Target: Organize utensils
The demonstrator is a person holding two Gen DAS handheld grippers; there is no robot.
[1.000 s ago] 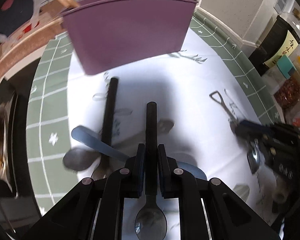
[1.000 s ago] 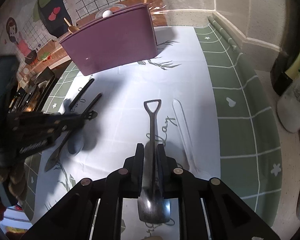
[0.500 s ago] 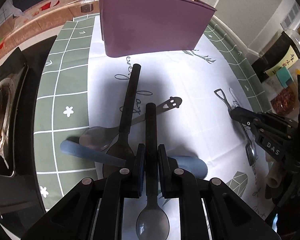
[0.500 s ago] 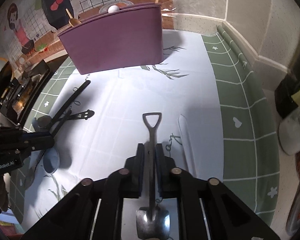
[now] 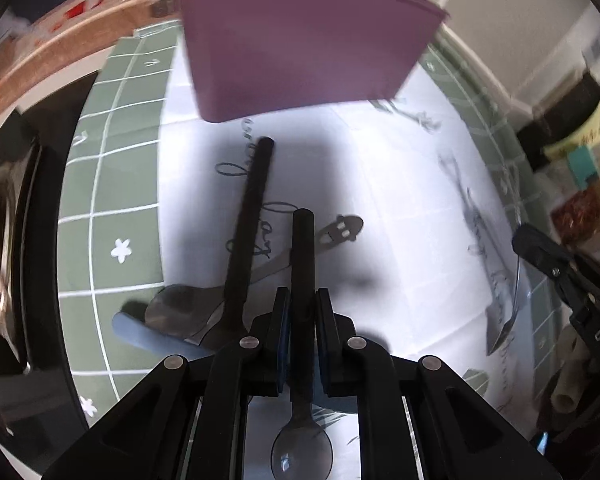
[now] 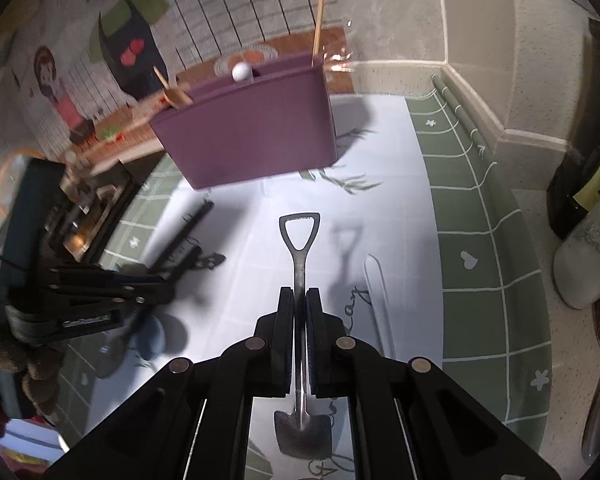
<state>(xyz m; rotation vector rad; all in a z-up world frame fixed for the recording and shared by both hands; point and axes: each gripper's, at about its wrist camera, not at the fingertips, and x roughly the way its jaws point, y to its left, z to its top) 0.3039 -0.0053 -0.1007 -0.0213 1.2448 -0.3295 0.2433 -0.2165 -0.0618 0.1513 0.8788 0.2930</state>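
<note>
While both tools lifted off the mat (image 6: 476,240), left gripper (image 5: 303,312) stays clamped on black-handled spoon (image 5: 302,432), right gripper (image 6: 299,312) on shovel spoon (image 6: 300,256); purple holder (image 6: 252,128) at far edge, nearer now. Drop-off likely next.

Left gripper (image 5: 303,312) clamped on black-handled spoon (image 5: 302,280); right gripper (image 6: 300,312) clamped on shovel-shaped spoon (image 6: 300,264), both raised.
</note>
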